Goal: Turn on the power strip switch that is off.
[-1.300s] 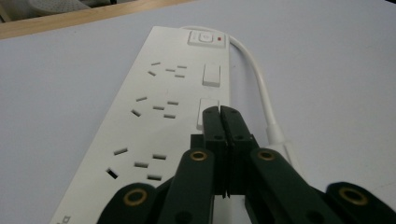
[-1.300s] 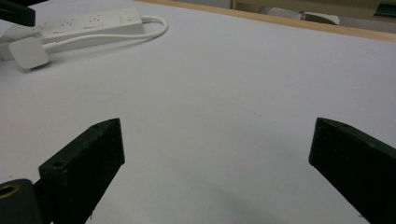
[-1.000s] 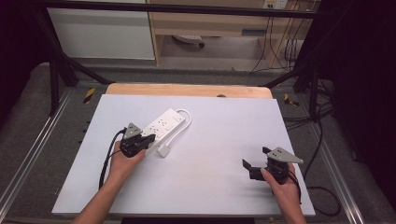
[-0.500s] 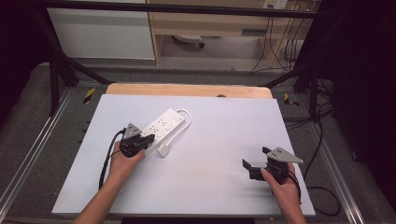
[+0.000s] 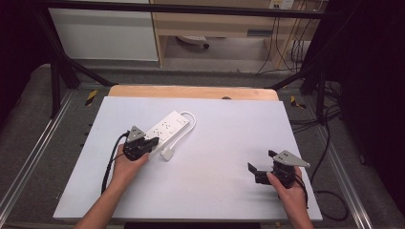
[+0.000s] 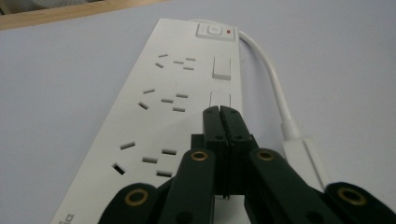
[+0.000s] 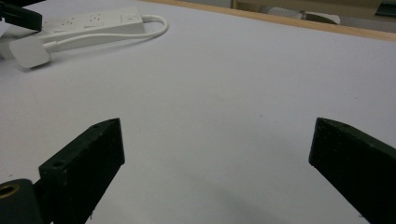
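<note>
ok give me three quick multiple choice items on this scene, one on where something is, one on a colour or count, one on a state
1. Where does the power strip lie?
A. left half of the table
B. right edge
C. on the floor

2. What colour is the power strip?
A. black
B. white
C. red

3. How do the right gripper's jaws stand?
A. shut
B. clamped on the plug
C. wide apart

Key: 1 A, the high view shows it beside the left gripper; 2 B, its body and cable are white; 3 C, bare table shows between them.
</note>
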Tool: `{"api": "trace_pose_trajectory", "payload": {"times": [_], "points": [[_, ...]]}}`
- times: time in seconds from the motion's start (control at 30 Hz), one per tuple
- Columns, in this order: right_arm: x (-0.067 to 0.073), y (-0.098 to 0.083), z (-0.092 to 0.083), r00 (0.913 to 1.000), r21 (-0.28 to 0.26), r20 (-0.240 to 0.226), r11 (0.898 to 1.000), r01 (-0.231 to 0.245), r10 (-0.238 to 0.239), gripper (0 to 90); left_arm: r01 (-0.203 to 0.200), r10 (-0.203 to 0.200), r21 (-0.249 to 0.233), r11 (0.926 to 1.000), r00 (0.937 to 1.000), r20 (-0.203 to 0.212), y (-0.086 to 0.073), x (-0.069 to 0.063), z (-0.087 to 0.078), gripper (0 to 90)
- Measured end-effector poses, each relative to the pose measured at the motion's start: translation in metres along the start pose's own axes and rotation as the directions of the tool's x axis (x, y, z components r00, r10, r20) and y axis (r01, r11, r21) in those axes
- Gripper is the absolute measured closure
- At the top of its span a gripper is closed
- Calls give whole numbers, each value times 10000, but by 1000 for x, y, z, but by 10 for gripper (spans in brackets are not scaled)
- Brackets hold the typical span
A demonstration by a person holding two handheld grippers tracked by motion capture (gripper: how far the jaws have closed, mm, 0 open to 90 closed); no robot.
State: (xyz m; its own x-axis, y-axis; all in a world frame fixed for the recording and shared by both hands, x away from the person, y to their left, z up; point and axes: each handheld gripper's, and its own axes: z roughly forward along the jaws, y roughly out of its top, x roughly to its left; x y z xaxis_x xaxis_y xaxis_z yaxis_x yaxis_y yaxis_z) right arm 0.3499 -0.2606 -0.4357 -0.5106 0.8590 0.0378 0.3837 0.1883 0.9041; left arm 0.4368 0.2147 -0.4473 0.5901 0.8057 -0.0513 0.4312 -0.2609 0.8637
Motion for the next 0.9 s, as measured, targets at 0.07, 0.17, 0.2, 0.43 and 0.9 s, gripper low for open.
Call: {"api": "trace_pose_trajectory", "payload": {"times": [0.07, 0.17, 0.2, 0.43, 0.9], "points": [[0, 0, 0, 10000, 3, -8, 10000, 11, -11, 38, 9, -9, 3, 10000, 10000, 24, 0, 0, 0, 900], [0, 0, 0, 10000, 5, -8, 10000, 15, -15, 38, 39, -39, 4, 10000, 10000, 71, 0, 0, 1, 900], [0, 0, 0, 10000, -4, -4, 10000, 15, -15, 38, 30, -30, 11, 10000, 10000, 68, 0, 0, 1, 900], [0, 0, 0, 10000, 1, -9, 10000, -8, 8, 38, 41, -41, -13, 10000, 9999, 107, -1, 0, 1, 900], [0, 0, 0, 10000, 7, -4, 10000, 26, -26, 38, 126, -126, -38, 9999, 9998, 166, -1, 1, 1, 900]]}}
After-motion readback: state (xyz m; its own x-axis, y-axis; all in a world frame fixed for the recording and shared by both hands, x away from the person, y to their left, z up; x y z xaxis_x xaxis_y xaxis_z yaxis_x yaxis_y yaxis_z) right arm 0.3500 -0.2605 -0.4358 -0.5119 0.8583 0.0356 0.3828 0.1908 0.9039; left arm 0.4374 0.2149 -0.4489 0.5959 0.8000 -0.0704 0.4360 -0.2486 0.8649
